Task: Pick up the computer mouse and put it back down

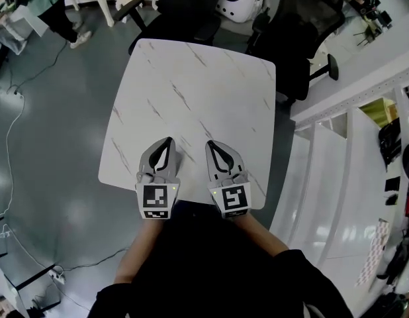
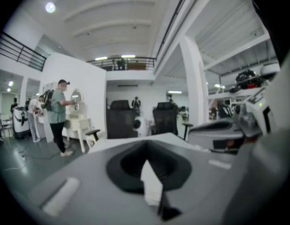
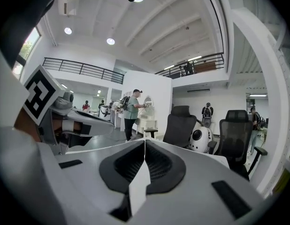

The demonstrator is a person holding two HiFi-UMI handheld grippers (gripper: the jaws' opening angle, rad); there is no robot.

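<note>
Grippers sit side by side low in the centre of the head view, over the near edge of a white marble-patterned table [image 1: 191, 78]; the left gripper [image 1: 168, 140] is left of centre and the right gripper [image 1: 210, 143] just right of it, near each other but apart; both point toward the top of the frame. Each gripper's own view shows its jaws pressed together with nothing between them, the tabletop and the room beyond. A black office chair [image 1: 304, 32] stands at the table's upper right corner; a person [image 1: 49, 5] stands at the upper left of the frame. The computer mouse shows in no view, so its place cannot be told.
</note>
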